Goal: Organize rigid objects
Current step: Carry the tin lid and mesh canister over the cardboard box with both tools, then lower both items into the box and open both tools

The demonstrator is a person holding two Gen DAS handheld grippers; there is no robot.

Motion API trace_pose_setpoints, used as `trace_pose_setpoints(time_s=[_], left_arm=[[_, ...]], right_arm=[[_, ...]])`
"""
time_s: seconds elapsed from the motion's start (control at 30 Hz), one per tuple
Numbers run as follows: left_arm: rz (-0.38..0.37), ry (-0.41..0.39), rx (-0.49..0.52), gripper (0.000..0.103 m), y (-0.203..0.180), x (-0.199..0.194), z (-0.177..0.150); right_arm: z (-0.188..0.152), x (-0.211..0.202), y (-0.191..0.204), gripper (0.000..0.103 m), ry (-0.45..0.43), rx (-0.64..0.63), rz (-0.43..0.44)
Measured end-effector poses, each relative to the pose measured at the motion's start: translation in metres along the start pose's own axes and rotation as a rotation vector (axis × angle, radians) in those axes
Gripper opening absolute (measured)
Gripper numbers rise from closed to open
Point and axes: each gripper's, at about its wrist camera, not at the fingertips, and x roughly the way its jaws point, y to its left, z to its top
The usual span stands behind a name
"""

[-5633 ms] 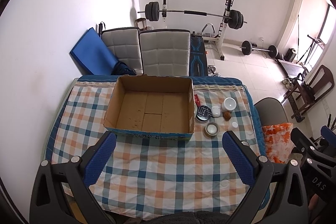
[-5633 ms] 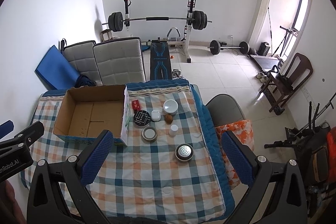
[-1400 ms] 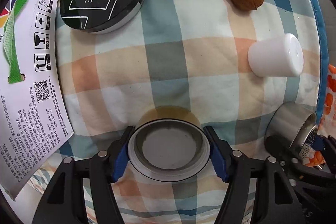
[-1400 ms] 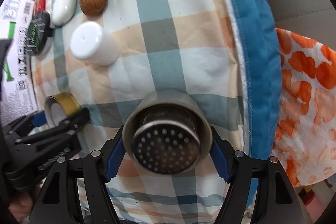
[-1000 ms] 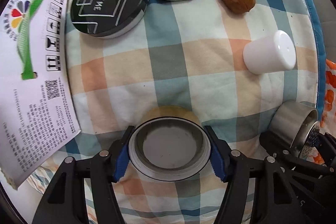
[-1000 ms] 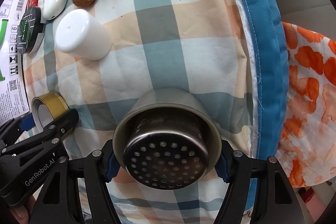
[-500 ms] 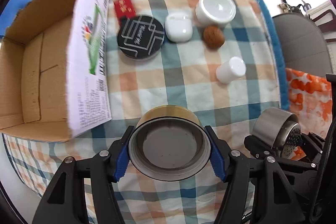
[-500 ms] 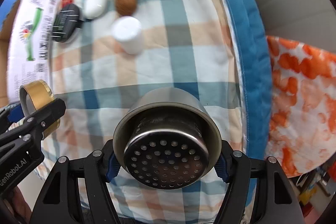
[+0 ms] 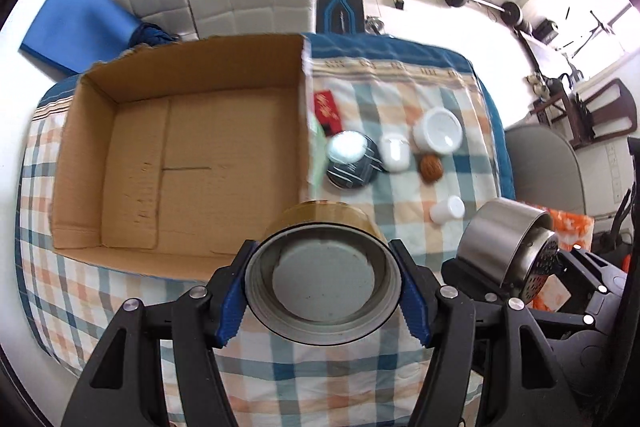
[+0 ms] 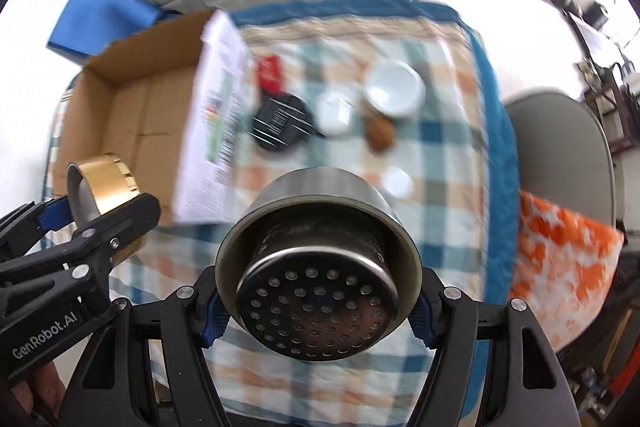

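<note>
Your left tongs (image 9: 323, 281) are pinching a gold-sided round tin (image 9: 323, 277) across its width, blue pads pressed on either side, open mouth facing the camera. Your right tongs (image 10: 318, 301) are clamped the same way on a steel strainer cup (image 10: 318, 281), its perforated insert toward the lens. Both are held in the air above the checked tablecloth (image 9: 100, 307), the tin just off the near right corner of the cardboard box (image 9: 188, 155), the strainer cup to its right.

The box sits on the left half of the table with bare cardboard inside. Right of its wall lie a red packet (image 9: 327, 111), a black round compact (image 9: 352, 167), a white earbud case (image 9: 394, 153), a walnut (image 9: 431, 167), a white lidded jar (image 9: 438, 129) and a small white cap (image 9: 447, 209) nearest the table's right edge. The right wrist view is blurred.
</note>
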Motion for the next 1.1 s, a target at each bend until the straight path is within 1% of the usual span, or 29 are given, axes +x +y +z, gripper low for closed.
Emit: trace_pose_setpoints(time_s=[0.03, 0.07, 0.1, 0.23, 0.33, 0.47, 0.53, 0.63, 0.7, 0.77, 0.8, 0.87, 0.93, 1.03, 1.1], left_arm=[[0.004, -0.008, -0.008, 0.062, 0.015, -0.002, 0.010], [0.006, -0.012, -0.016, 0.062, 0.031, -0.001, 0.028], [0.009, -0.013, -0.023, 0.062, 0.044, 0.003, 0.033], [0.012, -0.002, -0.040, 0.062, 0.093, 0.005, 0.071], [0.011, 0.013, -0.041, 0.062, 0.128, 0.015, 0.097], [-0.040, 0.074, -0.060, 0.062, 0.169, 0.049, 0.137], [-0.077, 0.118, -0.080, 0.062, 0.186, 0.074, 0.154], [-0.108, 0.180, -0.086, 0.062, 0.203, 0.108, 0.171], [-0.146, 0.238, -0.094, 0.062, 0.210, 0.132, 0.180], [-0.189, 0.287, -0.112, 0.062, 0.215, 0.152, 0.185], [-0.200, 0.304, -0.120, 0.062, 0.216, 0.158, 0.187], [-0.207, 0.329, -0.119, 0.062, 0.216, 0.169, 0.189], [-0.206, 0.352, -0.114, 0.062, 0.216, 0.179, 0.190], [-0.195, 0.374, -0.088, 0.062, 0.209, 0.189, 0.190], [-0.196, 0.381, -0.095, 0.062, 0.207, 0.192, 0.190]], right_arm=[[0.009, -0.001, 0.012, 0.073, -0.004, -0.008, 0.009], [0.016, 0.002, 0.023, 0.073, -0.009, -0.016, 0.014], [0.023, 0.005, 0.034, 0.073, -0.011, -0.022, 0.013], [0.055, 0.021, 0.081, 0.073, -0.011, -0.033, 0.044], [0.085, 0.043, 0.113, 0.073, 0.001, -0.038, 0.048], [0.123, 0.080, 0.146, 0.073, 0.042, -0.022, 0.074], [0.139, 0.103, 0.158, 0.073, 0.063, -0.025, 0.065], [0.157, 0.138, 0.165, 0.073, 0.101, -0.019, 0.061], [0.168, 0.158, 0.167, 0.073, 0.133, -0.013, 0.067], [0.174, 0.171, 0.172, 0.073, 0.143, -0.021, 0.052], [0.176, 0.179, 0.173, 0.073, 0.156, -0.020, 0.052], [0.179, 0.189, 0.173, 0.073, 0.190, -0.014, 0.054], [0.183, 0.197, 0.169, 0.073, 0.196, -0.008, 0.027], [0.188, 0.209, 0.170, 0.073, 0.213, -0.010, 0.008], [0.191, 0.217, 0.170, 0.073, 0.229, -0.010, 0.004]])
